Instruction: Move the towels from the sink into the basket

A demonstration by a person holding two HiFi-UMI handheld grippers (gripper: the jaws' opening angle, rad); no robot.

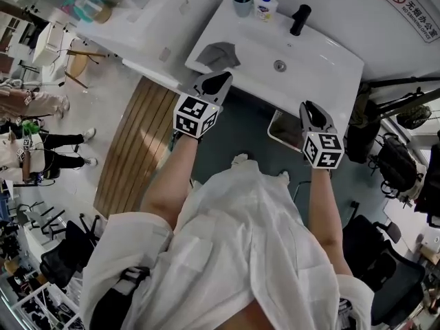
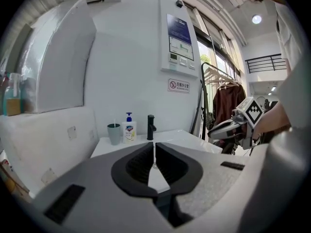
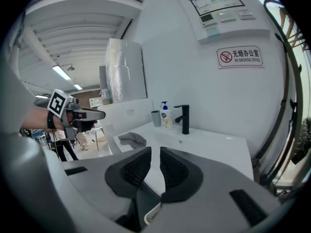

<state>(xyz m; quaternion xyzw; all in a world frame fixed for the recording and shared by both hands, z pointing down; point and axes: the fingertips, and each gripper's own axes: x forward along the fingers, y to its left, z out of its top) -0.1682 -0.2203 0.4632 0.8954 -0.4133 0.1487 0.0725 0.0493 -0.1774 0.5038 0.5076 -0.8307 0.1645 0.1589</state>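
Observation:
A crumpled grey towel lies on the left end of the white sink. My left gripper hovers just in front of the sink's near edge, close to the towel, with its jaws shut and nothing between them. My right gripper hangs in front of the sink further right. A narrow gap stands between its pads, and it holds nothing. Below it, a white basket shows only partly, under the sink's front edge.
At the back of the sink stand a black faucet, a soap bottle and a teal cup. A wooden slatted platform lies on the floor to the left. Dark bags and chairs are on the right.

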